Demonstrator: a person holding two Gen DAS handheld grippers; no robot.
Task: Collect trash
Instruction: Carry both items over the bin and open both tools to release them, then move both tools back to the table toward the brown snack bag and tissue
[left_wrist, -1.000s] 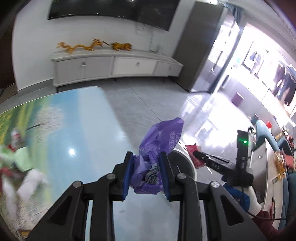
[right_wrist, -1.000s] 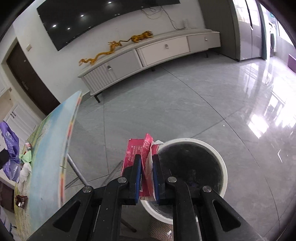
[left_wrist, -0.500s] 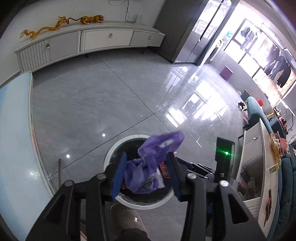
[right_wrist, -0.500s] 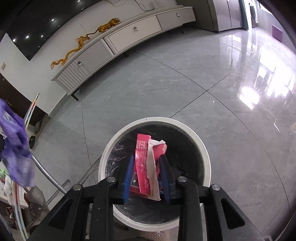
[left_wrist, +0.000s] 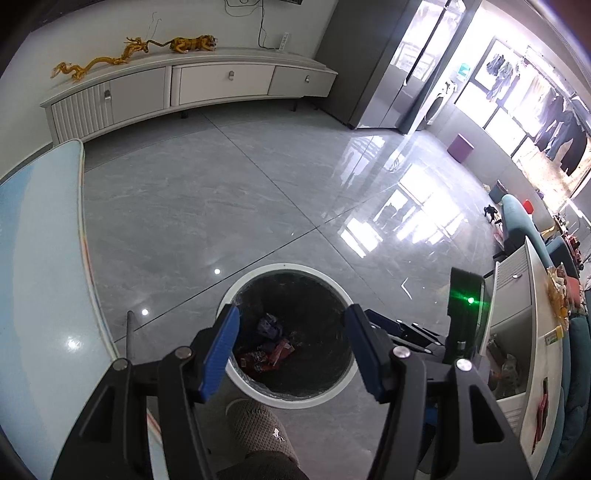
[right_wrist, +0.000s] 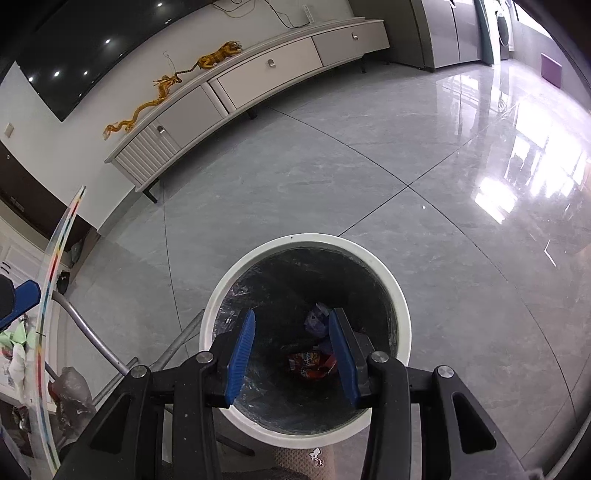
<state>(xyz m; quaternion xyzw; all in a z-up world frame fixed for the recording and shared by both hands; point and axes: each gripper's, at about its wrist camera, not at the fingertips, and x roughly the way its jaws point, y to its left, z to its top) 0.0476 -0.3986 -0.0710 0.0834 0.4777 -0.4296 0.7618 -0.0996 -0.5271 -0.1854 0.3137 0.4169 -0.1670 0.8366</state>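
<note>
Where grey floor tiles (left_wrist: 229, 192) gleam, both claws gape over the bin (right_wrist: 399, 314).

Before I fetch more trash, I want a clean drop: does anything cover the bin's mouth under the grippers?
Nothing visible does. The bin is uncovered, and the left gripper and right gripper hang open and empty above it.

White-rimmed round bin (right_wrist: 400, 306) on floor, purple bag (right_wrist: 317, 318) and red wrapper (right_wrist: 308, 363) at bottom

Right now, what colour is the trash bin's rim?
White, around a black liner; the trash bin rim shows best in the right wrist view.
</note>
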